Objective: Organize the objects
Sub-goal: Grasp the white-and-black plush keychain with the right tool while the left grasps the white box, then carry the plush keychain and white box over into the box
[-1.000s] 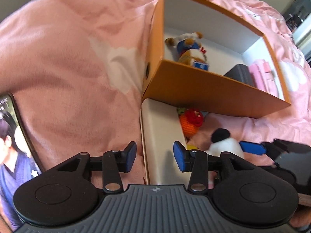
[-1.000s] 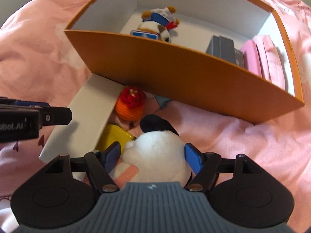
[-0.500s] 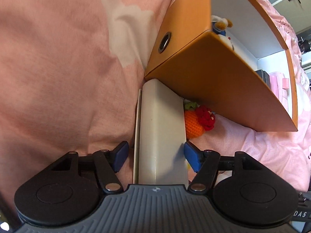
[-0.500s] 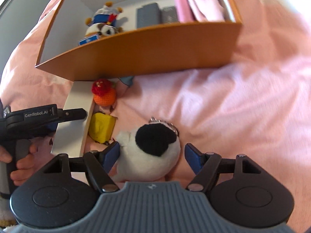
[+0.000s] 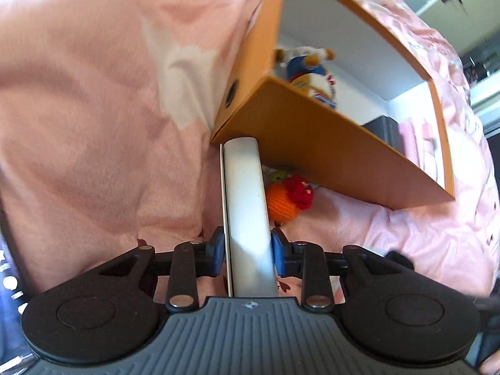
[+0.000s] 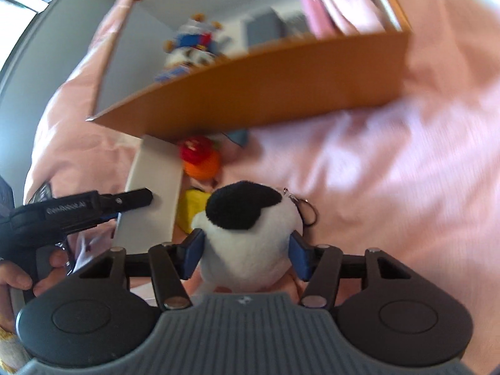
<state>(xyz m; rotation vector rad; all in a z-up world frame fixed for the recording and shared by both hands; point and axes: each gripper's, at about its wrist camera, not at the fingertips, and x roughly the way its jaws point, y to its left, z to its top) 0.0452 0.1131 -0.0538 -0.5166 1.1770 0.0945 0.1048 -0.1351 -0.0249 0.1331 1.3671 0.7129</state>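
My left gripper [image 5: 247, 254] is shut on a flat white box [image 5: 245, 206], gripping its long sides; the box's far end touches the orange storage box [image 5: 312, 143]. My right gripper [image 6: 247, 257] is shut on a white plush with a black patch [image 6: 250, 225] that has a keyring. The white box [image 6: 153, 193] and the left gripper's body [image 6: 78, 215] also show in the right wrist view. An orange and red crochet toy [image 5: 287, 198] lies by the orange box's front wall; it also shows in the right wrist view [image 6: 200, 159].
The orange box [image 6: 265, 93] lies on a pink blanket [image 5: 93, 109] and holds a blue and white plush figure [image 5: 309, 72], grey items [image 6: 262, 28] and pink items [image 6: 325, 6]. A yellow object [image 6: 192, 209] lies beside the white box. A dark printed item [image 5: 9, 281] is at the left edge.
My left gripper has closed on the white box, which now stands on edge. My right gripper has closed on the white plush and the view has swung left.
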